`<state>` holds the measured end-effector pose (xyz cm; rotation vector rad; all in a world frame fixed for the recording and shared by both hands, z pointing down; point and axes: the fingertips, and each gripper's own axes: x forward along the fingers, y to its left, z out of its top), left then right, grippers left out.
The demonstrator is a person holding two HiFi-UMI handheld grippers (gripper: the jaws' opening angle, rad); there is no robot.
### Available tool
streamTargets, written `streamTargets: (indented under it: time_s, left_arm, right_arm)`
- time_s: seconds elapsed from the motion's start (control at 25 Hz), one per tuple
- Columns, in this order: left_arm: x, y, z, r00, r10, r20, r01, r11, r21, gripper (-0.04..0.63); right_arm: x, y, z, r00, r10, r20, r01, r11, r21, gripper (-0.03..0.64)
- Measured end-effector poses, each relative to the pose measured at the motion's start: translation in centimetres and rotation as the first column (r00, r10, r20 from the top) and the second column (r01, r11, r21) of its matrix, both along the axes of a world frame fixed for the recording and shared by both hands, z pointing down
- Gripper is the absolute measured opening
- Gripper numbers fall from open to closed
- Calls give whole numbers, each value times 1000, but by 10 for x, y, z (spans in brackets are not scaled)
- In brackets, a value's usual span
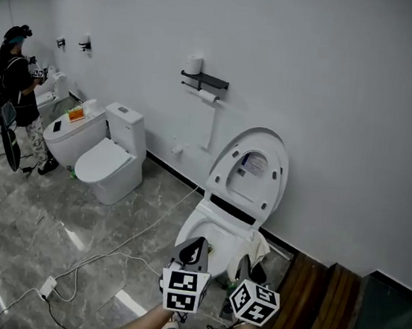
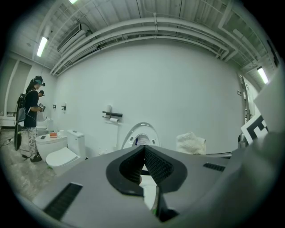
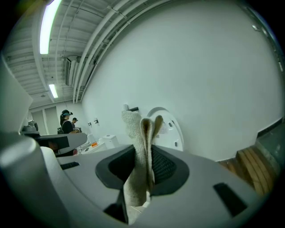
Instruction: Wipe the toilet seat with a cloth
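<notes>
**A:** How many of each?

**B:** Two grippers, one per hand: left gripper point(image 1: 193, 250) and right gripper point(image 1: 249, 267), low in the head view. One cloth point(image 3: 133, 127). Two toilets for certain: an open toilet point(image 1: 205, 228) straight ahead with its lid point(image 1: 249, 169) raised against the wall, and a closed toilet point(image 1: 108, 164) further left. Behind that, another rounded white fixture point(image 1: 66, 141) with small items on top; kind hard to tell. One person point(image 1: 16, 90) standing far left. One wall shelf point(image 1: 205, 82) carrying one roll, and a second roll point(image 1: 209, 96) hung just under it.

**A:** And the floor, the room?

**B:** Glossy grey marbled floor point(image 1: 25, 226), crossed by loose white cables point(image 1: 103, 256). Plain white wall point(image 1: 335, 102) behind every fixture. Dark wooden steps point(image 1: 316, 302) at the right, just beside the open toilet. Overhead, seen from the gripper views, bare pipes and strip lights.

**A:** The tongs, then?

**B:** Left pair pressed fully together, ribbed pads meeting, nothing between them. Right pair clamped on the cloth: a pale towelling fold standing up above the pads, a tail hanging below.

**A:** Where does that put the cloth?

**B:** In the right jaws, near the right side of the open toilet's bowl. Touching it or not, cannot tell.
</notes>
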<state>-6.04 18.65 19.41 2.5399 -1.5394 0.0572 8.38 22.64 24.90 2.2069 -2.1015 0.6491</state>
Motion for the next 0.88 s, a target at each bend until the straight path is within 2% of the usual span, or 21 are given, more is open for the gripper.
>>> streamTargets:
  time_s: [0.4,0.88]
  left_arm:
    - [17,-57,5,996,89,12,-89,996,1,12]
    - [35,-90,16,993,120,-2,-120,992,-37,12]
  right_arm:
    - [12,-48,11,995,98,34,-98,995,-18,100]
    - [24,-64,23,992,121,20,-120,991,-66,100]
